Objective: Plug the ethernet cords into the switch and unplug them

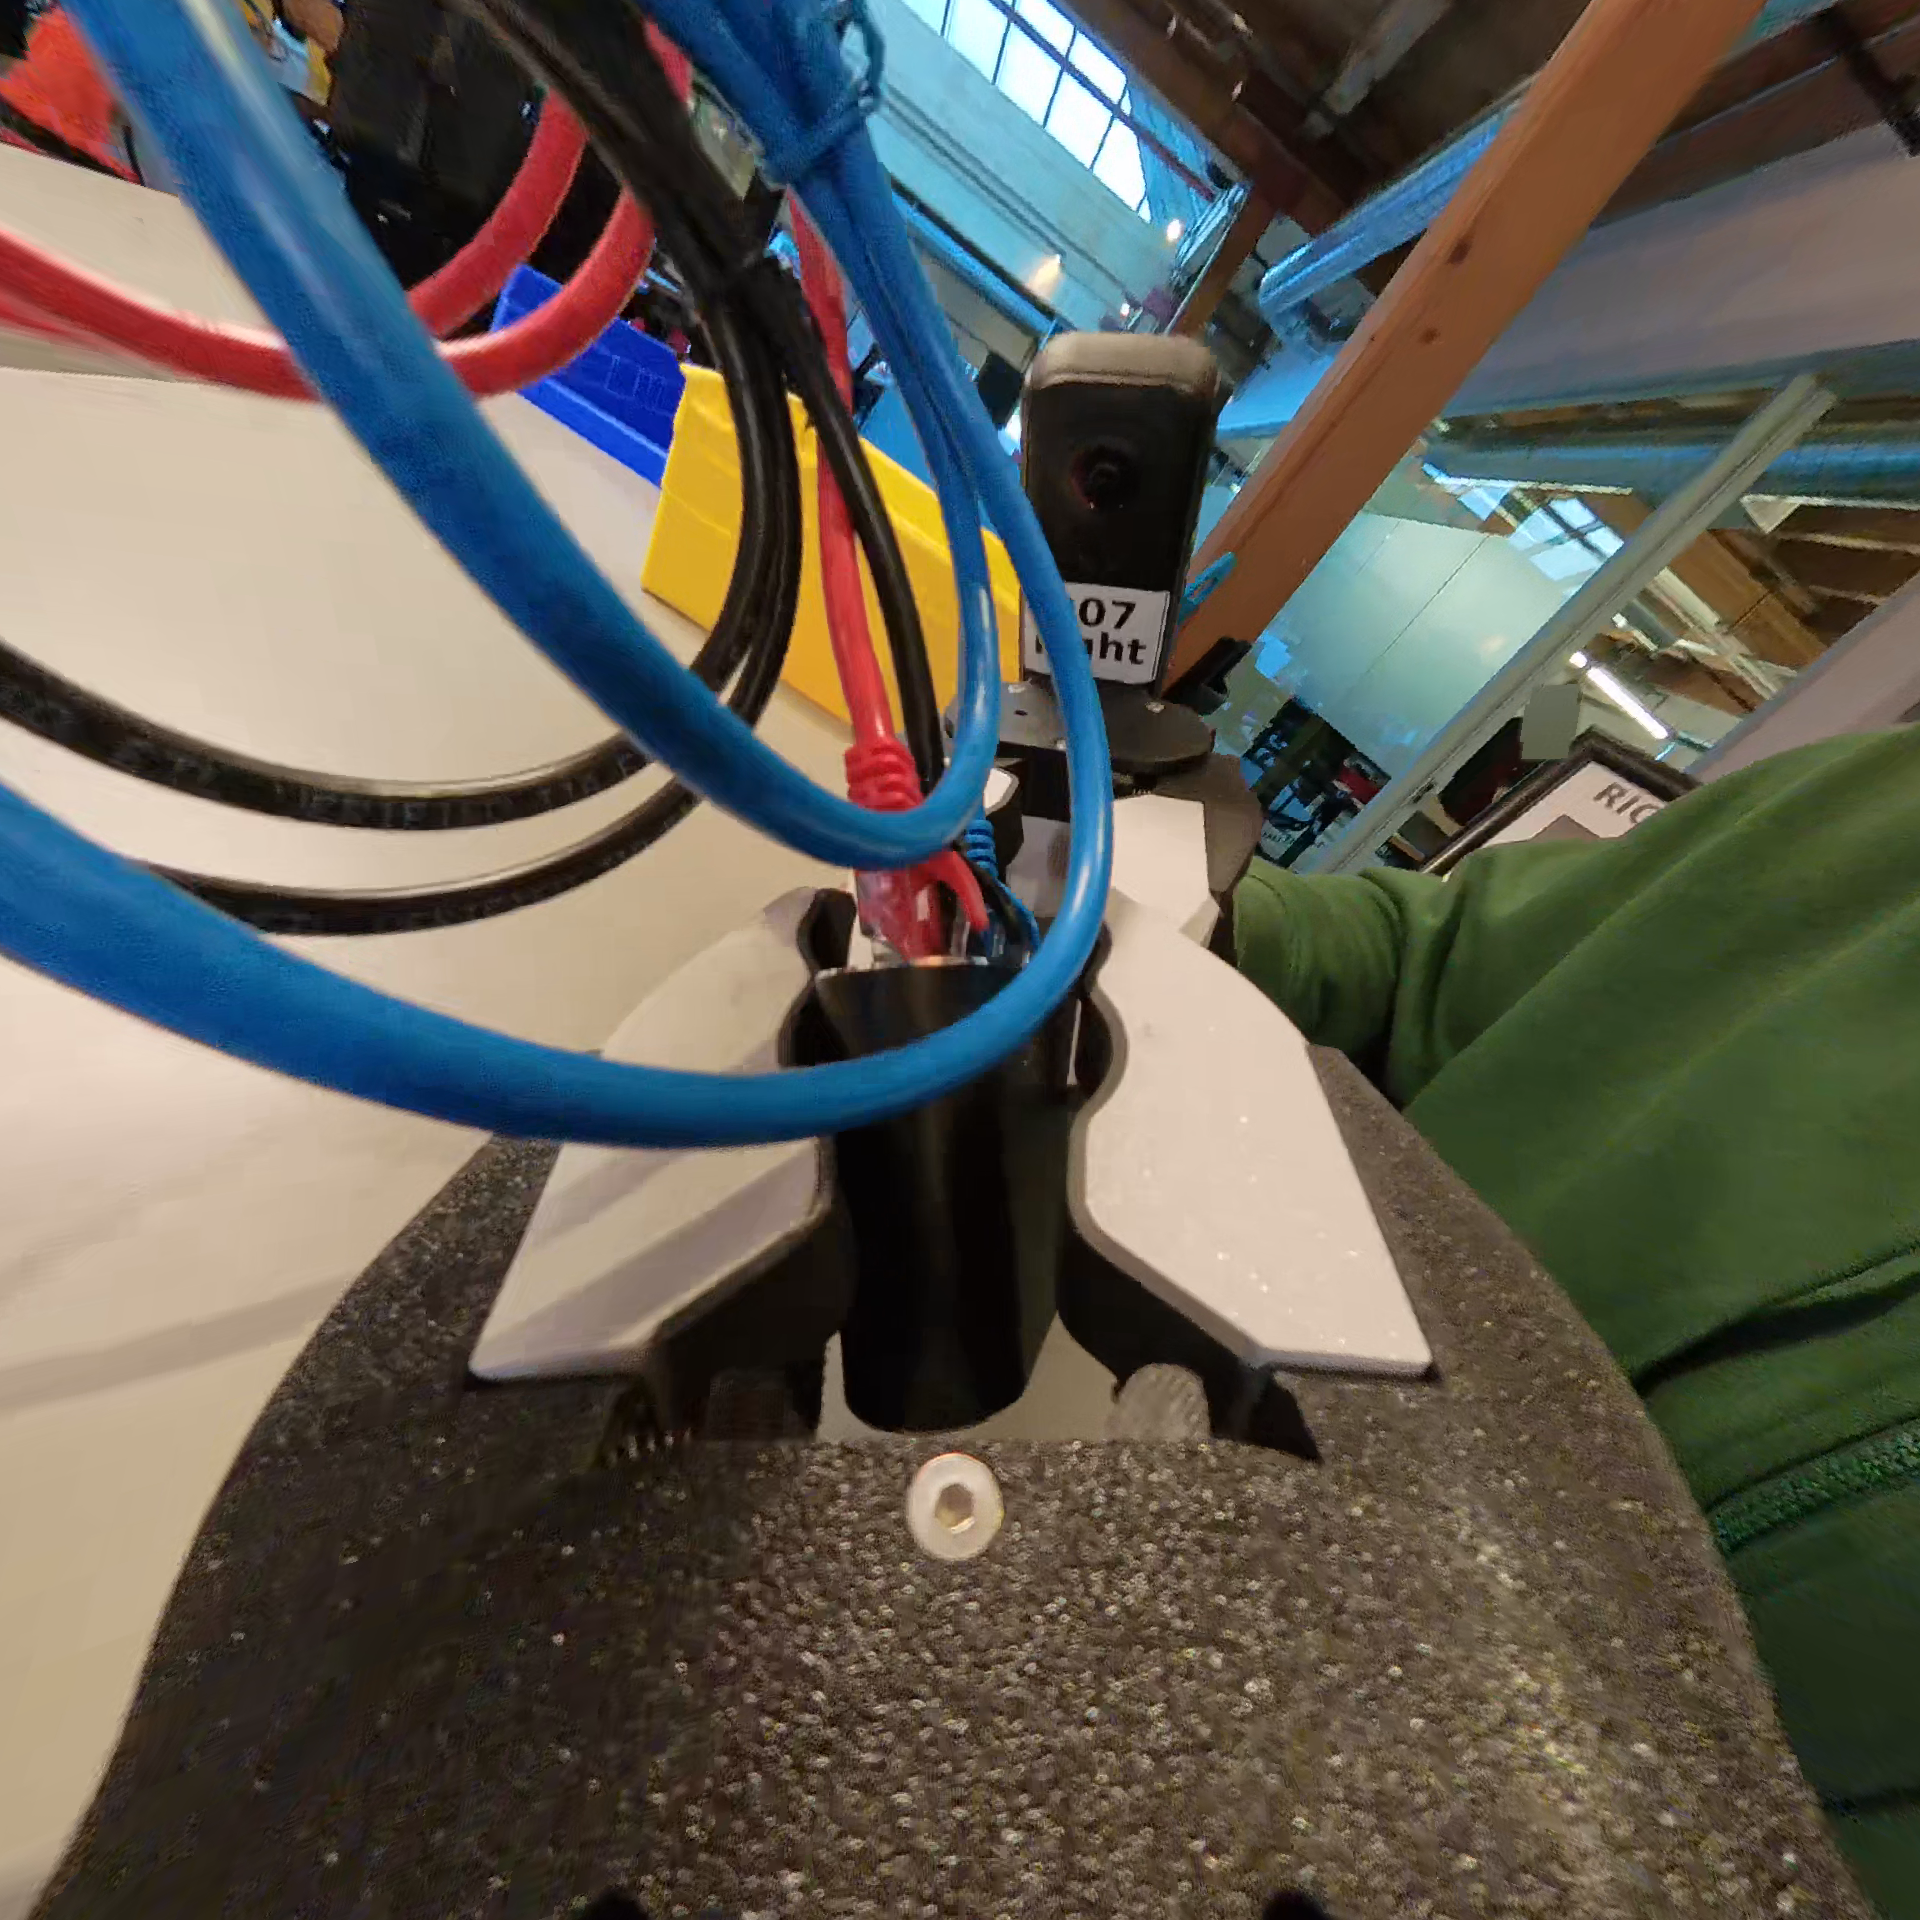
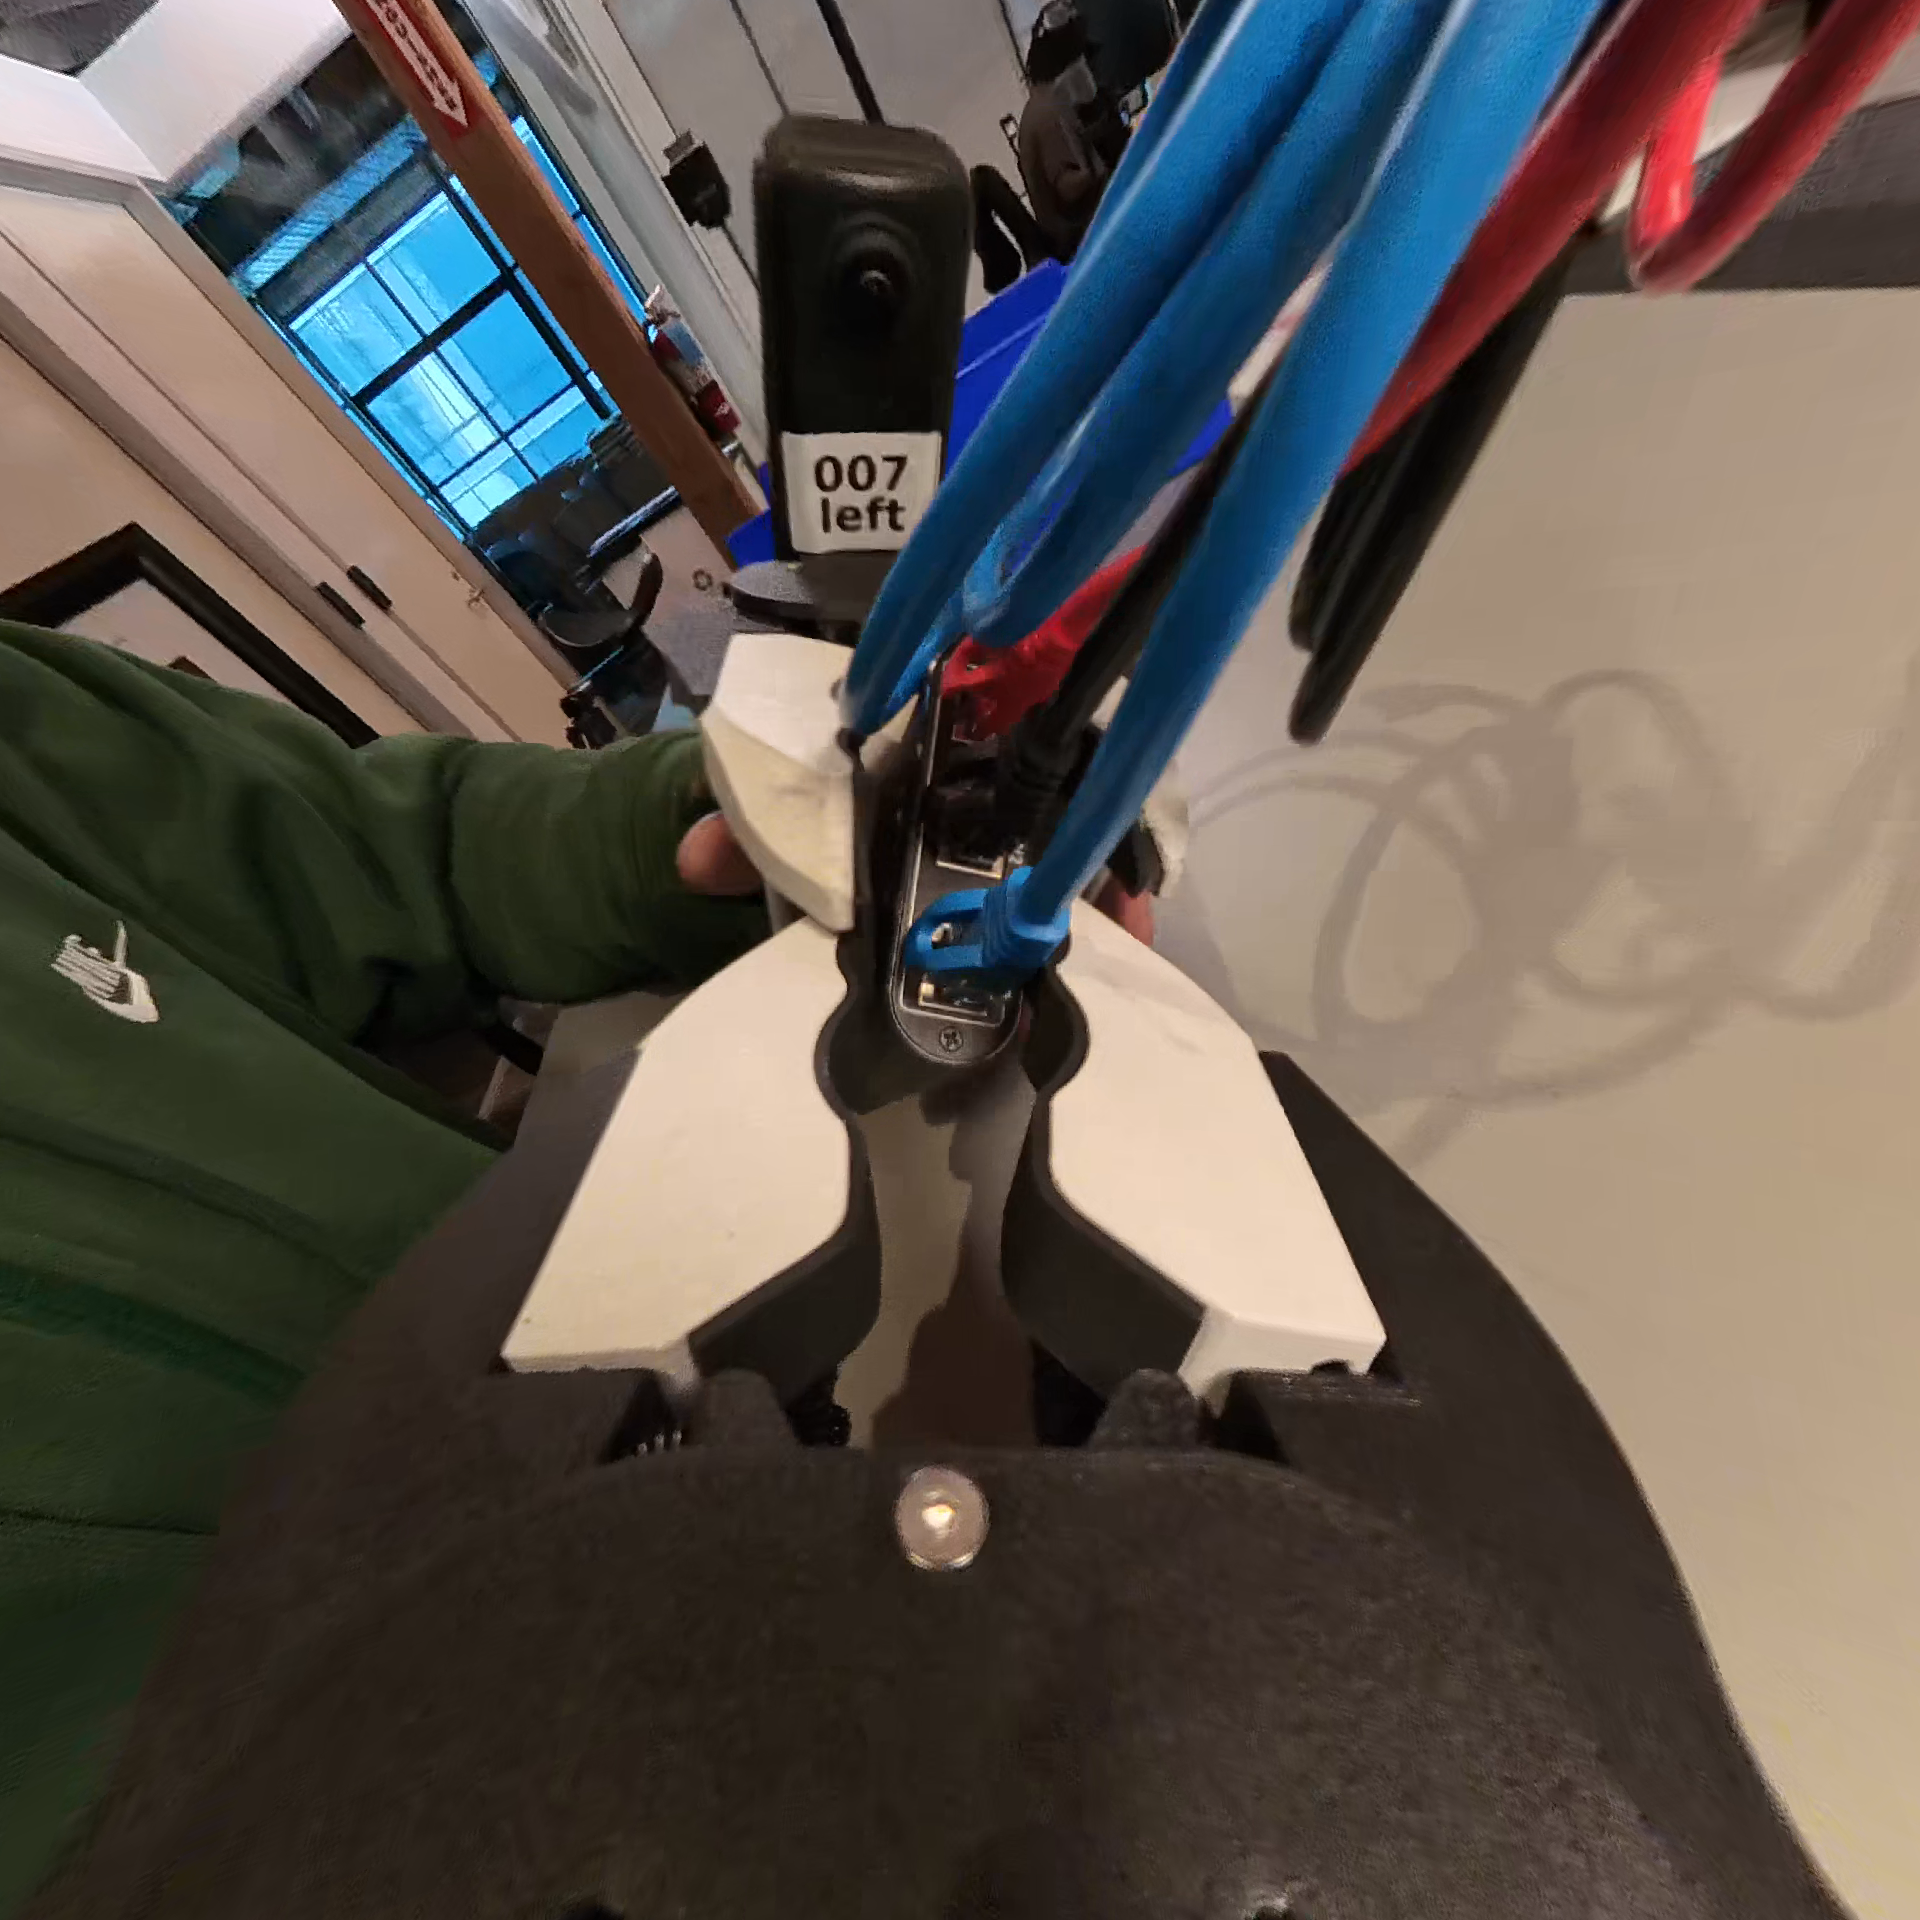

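In the left wrist view my left gripper (image 1: pixel 935 935) is shut on the black switch (image 1: pixel 935 1195), which lies lengthwise between its white fingers. A red plug (image 1: pixel 894 894) and blue and black cords sit in the switch's far end. A blue cord (image 1: pixel 520 582) loops across the front. In the right wrist view my right gripper (image 2: pixel 951 966) faces the left one, its jaws narrow at the near end of the switch (image 2: pixel 951 1034). Its tips close on a blue plug (image 2: pixel 977 930) at the port face. Whether that plug is seated is unclear. Other ports hold a red plug (image 2: pixel 997 665) and black cords.
A yellow bin (image 1: pixel 717 520) and a blue bin (image 1: pixel 592 364) stand on the white table (image 1: pixel 208 623) behind the cords. A green sleeve (image 1: pixel 1558 987) fills the right of the left wrist view and the left of the right wrist view (image 2: pixel 312 883). Cord loops hang over the table (image 2: pixel 1662 935). My left and right fingertips are right by each other.
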`<state>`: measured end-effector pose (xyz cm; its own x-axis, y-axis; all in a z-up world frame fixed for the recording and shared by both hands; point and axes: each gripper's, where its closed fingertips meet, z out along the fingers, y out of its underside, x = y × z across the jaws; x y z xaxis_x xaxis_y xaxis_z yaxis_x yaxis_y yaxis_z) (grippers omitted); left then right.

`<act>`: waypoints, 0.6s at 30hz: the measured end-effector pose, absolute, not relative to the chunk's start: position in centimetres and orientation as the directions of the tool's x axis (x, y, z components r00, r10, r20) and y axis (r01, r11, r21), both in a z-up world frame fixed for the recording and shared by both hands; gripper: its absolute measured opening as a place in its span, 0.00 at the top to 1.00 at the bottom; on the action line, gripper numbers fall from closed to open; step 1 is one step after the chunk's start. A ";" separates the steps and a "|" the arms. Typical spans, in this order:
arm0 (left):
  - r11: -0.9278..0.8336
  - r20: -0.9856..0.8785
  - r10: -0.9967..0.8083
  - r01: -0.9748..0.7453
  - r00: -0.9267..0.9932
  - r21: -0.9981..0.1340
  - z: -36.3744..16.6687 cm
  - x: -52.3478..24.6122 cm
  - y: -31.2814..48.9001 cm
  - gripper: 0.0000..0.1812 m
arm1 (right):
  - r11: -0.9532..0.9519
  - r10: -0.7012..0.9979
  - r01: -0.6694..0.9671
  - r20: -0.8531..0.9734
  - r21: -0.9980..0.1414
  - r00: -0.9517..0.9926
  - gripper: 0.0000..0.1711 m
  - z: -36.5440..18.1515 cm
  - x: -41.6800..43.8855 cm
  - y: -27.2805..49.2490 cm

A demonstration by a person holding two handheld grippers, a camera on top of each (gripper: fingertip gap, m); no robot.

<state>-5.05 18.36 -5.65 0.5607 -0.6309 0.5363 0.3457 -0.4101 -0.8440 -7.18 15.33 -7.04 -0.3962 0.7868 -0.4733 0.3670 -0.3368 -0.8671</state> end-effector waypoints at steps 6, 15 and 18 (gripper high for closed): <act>-0.423 0.563 -0.577 0.373 0.591 -0.825 -5.9 -5.5 19.1 0.66 | -0.355 0.825 0.308 -0.451 -0.882 -0.340 0.85 -6.6 -7.6 16.7; -0.355 0.494 -0.647 0.344 0.581 -0.869 -4.4 -5.3 18.6 0.65 | -0.402 0.789 0.257 -0.475 -0.879 -0.390 0.85 -5.6 -7.9 16.4; -0.312 0.486 -0.622 0.375 0.613 -0.873 -4.6 -6.0 19.2 0.76 | -0.372 0.815 0.240 -0.439 -0.897 -0.379 0.85 -5.5 -8.0 16.3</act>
